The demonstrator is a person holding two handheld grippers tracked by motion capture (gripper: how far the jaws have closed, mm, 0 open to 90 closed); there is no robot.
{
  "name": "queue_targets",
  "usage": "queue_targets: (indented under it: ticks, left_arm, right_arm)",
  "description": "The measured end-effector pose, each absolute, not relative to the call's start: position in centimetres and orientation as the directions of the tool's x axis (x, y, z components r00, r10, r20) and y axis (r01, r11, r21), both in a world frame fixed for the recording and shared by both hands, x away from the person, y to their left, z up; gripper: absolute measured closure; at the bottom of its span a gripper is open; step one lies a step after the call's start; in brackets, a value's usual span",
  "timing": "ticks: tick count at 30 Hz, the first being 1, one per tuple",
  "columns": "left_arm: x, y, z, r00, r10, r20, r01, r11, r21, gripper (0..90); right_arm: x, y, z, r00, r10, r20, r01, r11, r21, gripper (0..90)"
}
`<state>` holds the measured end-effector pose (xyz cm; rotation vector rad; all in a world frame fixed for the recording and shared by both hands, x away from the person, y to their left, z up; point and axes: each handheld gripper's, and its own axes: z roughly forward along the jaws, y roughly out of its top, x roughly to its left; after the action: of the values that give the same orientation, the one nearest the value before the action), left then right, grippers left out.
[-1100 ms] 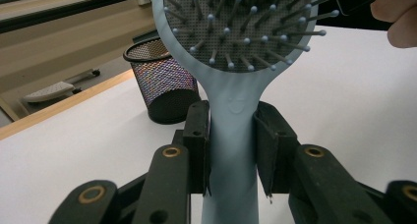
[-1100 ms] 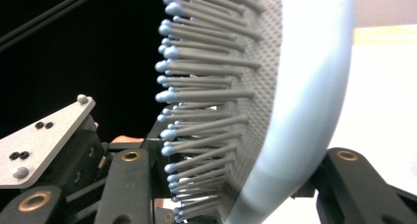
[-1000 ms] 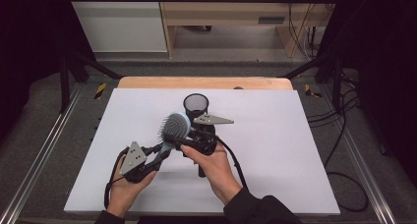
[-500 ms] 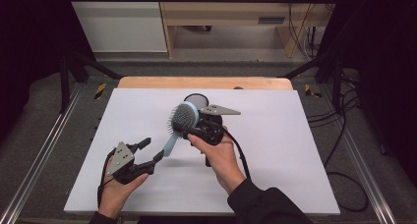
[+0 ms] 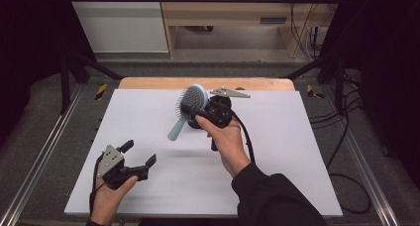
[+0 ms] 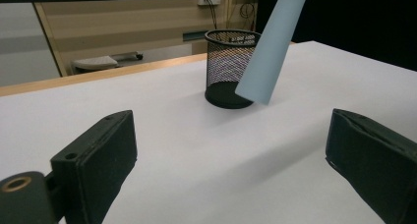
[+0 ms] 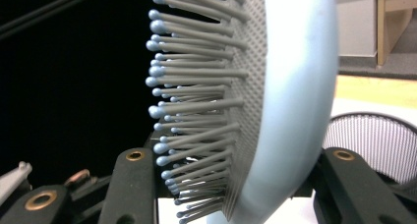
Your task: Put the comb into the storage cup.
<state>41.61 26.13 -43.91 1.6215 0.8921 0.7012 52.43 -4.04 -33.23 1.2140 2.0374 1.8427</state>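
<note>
At the left of the high view, the left gripper [image 5: 138, 159] sits low over the white table top [image 5: 297, 151], near its front edge. Its jaws have just been opening and now stand wide apart with nothing between them; the left gripper view shows bare table between the two black pads [image 6: 105, 160]. It has released its share of the work.

Toward the middle, the light blue plastic hairbrush with grey ball-tipped bristles [image 5: 187, 109] hangs in the air, head up and handle slanting down toward the left. The right gripper [image 5: 200, 112] grasps it by the head: in the right gripper view the jaws stand either side of the rounded blue back and the bristle pad [image 7: 211, 111], clenched on the brush.

Just behind the brush, toward the far edge, stands the black wire-mesh cup [image 6: 231, 69], upright and seemingly empty, mostly hidden by the brush and hand from above. The handle tip [image 6: 268, 57] hovers close beside it, not inside.

By my judgement the handover to the right gripper is done. What seems left is to bring the handle over the cup's rim, lower the brush in, and let go
</note>
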Motion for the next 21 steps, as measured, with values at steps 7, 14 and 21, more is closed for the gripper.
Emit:
queue_targets:
  ticks: [7, 14, 21]
  left_arm:
    - [41.7, 26.4, -43.8, 0.533, 0.846, -0.02, 0.189, -0.096, 0.977, 5.3]
    - [41.7, 26.4, -43.9, 0.531, 0.847, -0.017, 0.191, -0.1, 0.977, 5.3]
    - [41.8, 26.4, -43.9, 0.526, 0.851, -0.01, 0.191, -0.107, 0.976, 5.3]
  right_arm:
    - [53.7, -3.5, -31.3, -0.67, 0.644, 0.37, 0.435, -0.064, 0.898, 52.1]
    - [54.8, -3.2, -30.2, -0.667, 0.661, 0.344, 0.422, -0.046, 0.905, 52.0]
    - [55.6, -3.1, -30.0, -0.662, 0.664, 0.348, 0.423, -0.052, 0.905, 51.9]
